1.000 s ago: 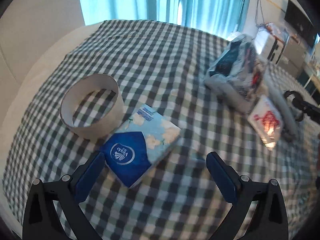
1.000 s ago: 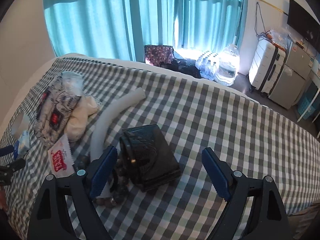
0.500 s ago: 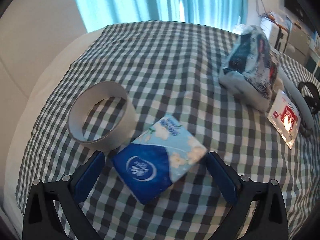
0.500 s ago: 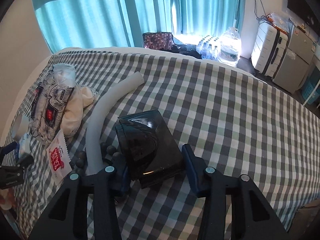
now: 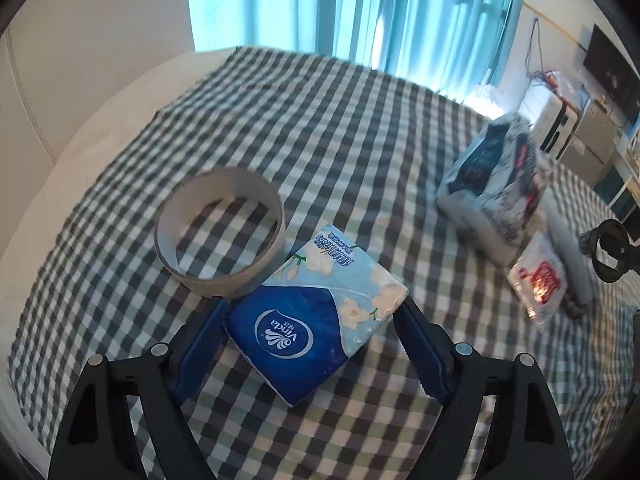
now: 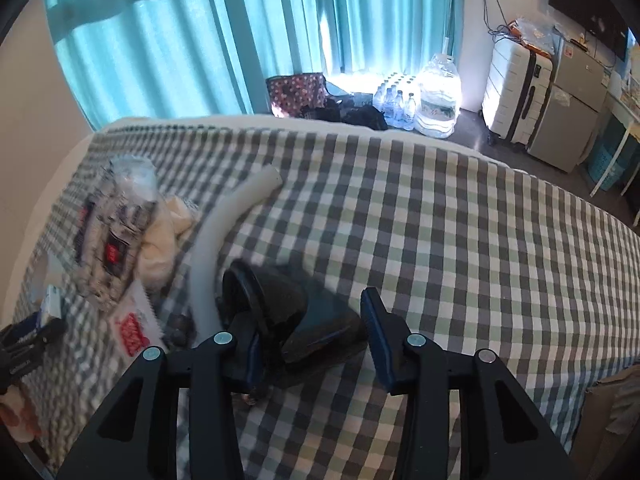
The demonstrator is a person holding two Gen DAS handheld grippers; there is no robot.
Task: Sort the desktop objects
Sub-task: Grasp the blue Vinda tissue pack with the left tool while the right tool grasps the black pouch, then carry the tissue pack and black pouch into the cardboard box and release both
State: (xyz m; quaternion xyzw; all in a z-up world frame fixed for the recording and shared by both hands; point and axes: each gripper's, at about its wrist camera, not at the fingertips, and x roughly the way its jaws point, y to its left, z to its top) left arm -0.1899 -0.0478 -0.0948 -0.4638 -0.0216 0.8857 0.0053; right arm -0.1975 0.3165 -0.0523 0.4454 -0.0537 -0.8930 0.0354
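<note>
Both grippers closed in since a second ago. Left gripper [image 5: 312,332] jaws closing, pads touching the one blue tissue pack [image 5: 316,320] at both sides. Right gripper [image 6: 310,336] jaws closing around the black case [image 6: 296,312], tilted, blurred; left pad on it, right pad's contact unclear. One cardboard ring [image 5: 220,232] touches the pack's far-left corner. Farther right: one printed bag [image 5: 496,188], one red-print sachet [image 5: 538,280], one white tube [image 6: 224,232] just beside the case. Checked cloth [image 6: 460,220] bare toward the right edge.
</note>
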